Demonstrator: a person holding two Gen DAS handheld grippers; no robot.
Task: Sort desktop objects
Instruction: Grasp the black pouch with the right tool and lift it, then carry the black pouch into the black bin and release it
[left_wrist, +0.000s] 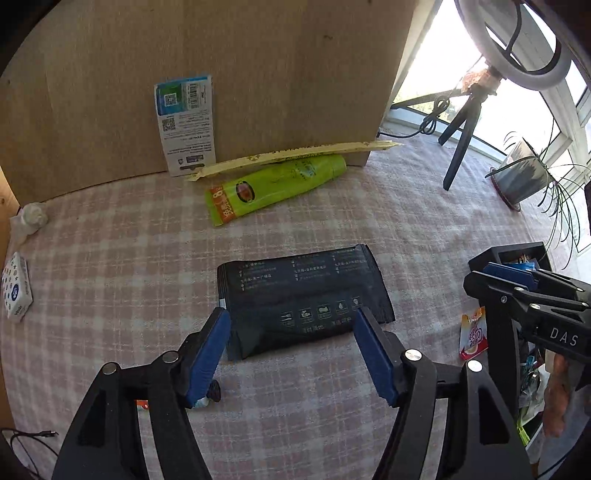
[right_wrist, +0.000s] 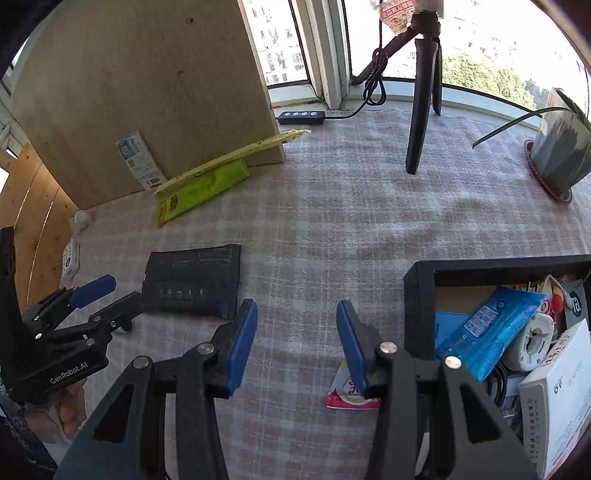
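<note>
A checked pink cloth covers the sunlit tabletop, where a soft, light-looking black pouch (left_wrist: 304, 299) lies flat at centre, best pinched across its near edge by the left gripper (left_wrist: 291, 341), spread and empty, like the right gripper (right_wrist: 297, 341).

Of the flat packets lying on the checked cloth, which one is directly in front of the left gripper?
The black packet. It lies just beyond the open left gripper; the green one rests far back by the cardboard box.
</note>
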